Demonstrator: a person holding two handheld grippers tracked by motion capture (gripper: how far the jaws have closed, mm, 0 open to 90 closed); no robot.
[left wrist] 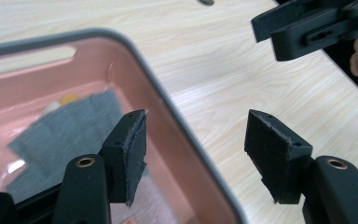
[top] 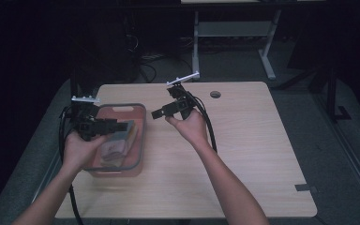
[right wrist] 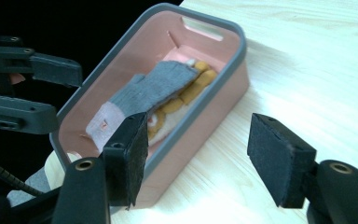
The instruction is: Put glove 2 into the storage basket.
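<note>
left gripper wide open, empty, over pink bin; right gripper wide open, empty, just right of bin; grey sock inside.

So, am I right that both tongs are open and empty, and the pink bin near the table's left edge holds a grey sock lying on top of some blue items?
Nearly: the items under the grey sock are yellow, not blue, as the right gripper view shows. The rest holds: the left tongs and right tongs are open and empty, and the pink bin sits near the table's left edge.
</note>
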